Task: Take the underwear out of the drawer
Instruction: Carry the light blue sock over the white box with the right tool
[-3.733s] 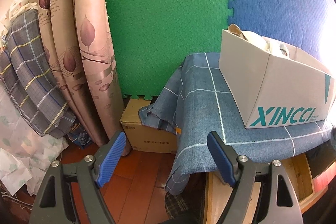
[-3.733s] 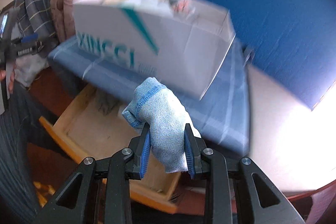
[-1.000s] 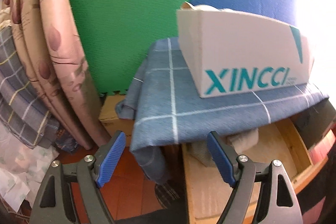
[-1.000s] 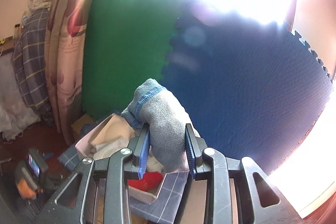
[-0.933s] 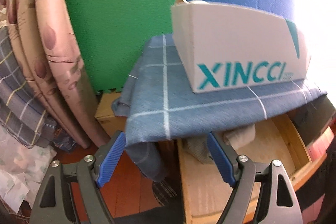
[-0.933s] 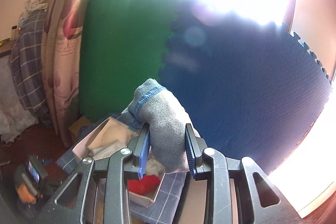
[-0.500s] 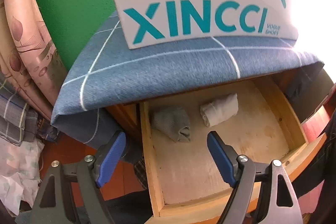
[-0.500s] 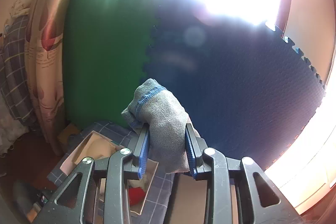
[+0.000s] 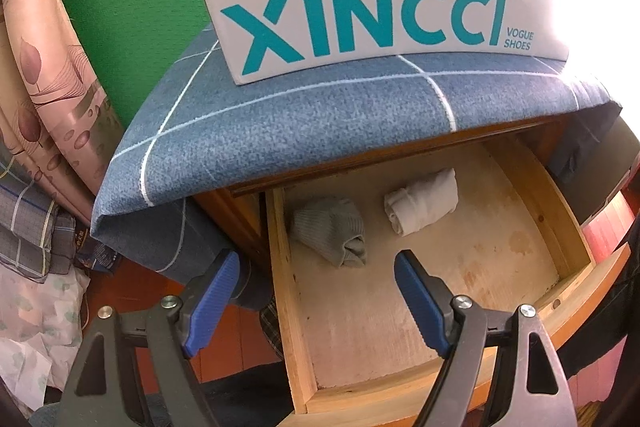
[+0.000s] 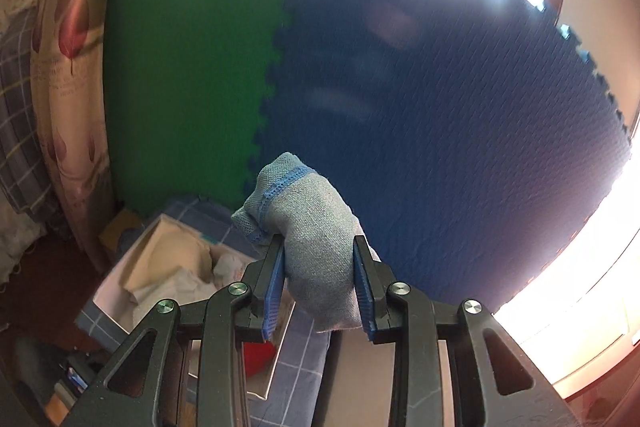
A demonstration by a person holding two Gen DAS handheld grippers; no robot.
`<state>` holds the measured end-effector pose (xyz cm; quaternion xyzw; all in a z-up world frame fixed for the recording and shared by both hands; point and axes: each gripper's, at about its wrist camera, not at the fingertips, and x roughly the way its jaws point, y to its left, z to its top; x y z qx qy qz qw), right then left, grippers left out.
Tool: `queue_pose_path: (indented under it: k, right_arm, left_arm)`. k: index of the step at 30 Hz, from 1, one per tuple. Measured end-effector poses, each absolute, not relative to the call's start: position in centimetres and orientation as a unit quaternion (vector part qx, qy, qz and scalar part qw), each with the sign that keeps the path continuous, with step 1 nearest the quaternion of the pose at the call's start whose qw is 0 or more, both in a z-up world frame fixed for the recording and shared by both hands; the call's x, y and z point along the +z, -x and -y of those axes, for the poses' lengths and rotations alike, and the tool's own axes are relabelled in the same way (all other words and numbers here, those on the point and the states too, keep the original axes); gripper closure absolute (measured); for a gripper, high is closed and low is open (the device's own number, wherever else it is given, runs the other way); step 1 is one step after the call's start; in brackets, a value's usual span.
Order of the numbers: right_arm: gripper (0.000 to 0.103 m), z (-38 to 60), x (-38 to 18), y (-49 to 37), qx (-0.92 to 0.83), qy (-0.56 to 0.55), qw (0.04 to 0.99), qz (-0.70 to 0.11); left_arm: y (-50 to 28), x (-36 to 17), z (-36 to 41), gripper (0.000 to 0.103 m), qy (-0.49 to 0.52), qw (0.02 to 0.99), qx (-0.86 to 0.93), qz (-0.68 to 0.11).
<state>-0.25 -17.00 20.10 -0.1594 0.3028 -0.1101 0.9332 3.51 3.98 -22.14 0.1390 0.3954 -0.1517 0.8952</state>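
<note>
Step in hand, as judged: one piece is already out of the drawer and bound for the shoe box; a second pick is being lined up. The right claw (image 10: pixel 319 281) is clamped on a rolled grey-blue underwear (image 10: pixel 316 251) with a blue stitched band, held high in front of the blue foam wall mat (image 10: pixel 460 147); the open white shoe box (image 10: pixel 120 279) lies below and to the left of it in that view.

The left claw (image 9: pixel 316 301) stands wide apart with nothing between its blue pads; it hangs over the front left part of the open wooden drawer (image 9: pixel 568 211), pointing down into it.

Drawer contents: a rolled grey piece (image 9: pixel 330 231) near the left wall and a rolled white piece (image 9: pixel 422 203) just to its right, the two apart; the rest of the drawer floor is bare wood (stained in places).

Shoe box contents, seen from the right wrist: crumpled cream and white fabric (image 10: pixel 176 267), and something red low in the box (too hidden to name). The box, marked XINCCI, sits on a desk draped in a blue checked cloth (image 9: pixel 280 119).

Next move, as judged: the right claw needs to come over the box before letting go; the left claw needs to drop onto the grey roll, straddle it and close, keeping clear of the drawer's left wall.
</note>
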Motion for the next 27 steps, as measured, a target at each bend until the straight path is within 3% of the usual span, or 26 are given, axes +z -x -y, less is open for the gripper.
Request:
queue_pose_path:
  k: [14, 27]
  right_arm:
    - [0.074, 18.8, 7.5, -5.9, -0.102, 0.128, 0.905, -0.392]
    - [0.074, 19.1, 2.2, -8.8, -0.080, 0.117, 0.898, -0.418]
  left_arm:
    - [-3.5, -22.6, -4.1, 0.021, -0.142, 0.891, -0.152, -0.403]
    - [-3.2, -23.8, -2.6, 0.021, -0.172, 0.879, -0.163, -0.413]
